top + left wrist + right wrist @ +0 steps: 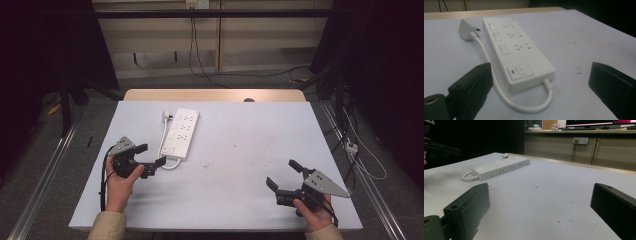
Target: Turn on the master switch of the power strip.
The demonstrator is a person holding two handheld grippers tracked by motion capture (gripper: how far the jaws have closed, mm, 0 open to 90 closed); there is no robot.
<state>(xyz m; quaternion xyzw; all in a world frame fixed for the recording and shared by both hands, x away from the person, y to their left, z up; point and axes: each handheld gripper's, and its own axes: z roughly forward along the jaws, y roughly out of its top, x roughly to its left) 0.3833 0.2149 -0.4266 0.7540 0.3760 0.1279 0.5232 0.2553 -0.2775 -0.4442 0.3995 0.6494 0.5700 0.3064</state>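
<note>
A white power strip (182,132) (516,53) (500,166) lies on the table's left half, its long side running away from me. Its white plug (167,117) (465,29) rests beside its far end, and the cord (529,107) loops round the near end. My left gripper (150,155) (539,82) is open just short of the strip's switch end, with nothing between its jaws. Near the front right corner, my right gripper (282,173) (539,205) is open too, over bare table, pointing toward the strip.
The table (250,145) has a pale grey top with small dark specks and a wooden strip along the far edge. Cables (360,150) and metal frame rails lie on the floor at both sides. A cabinet with wall sockets (579,140) stands beyond.
</note>
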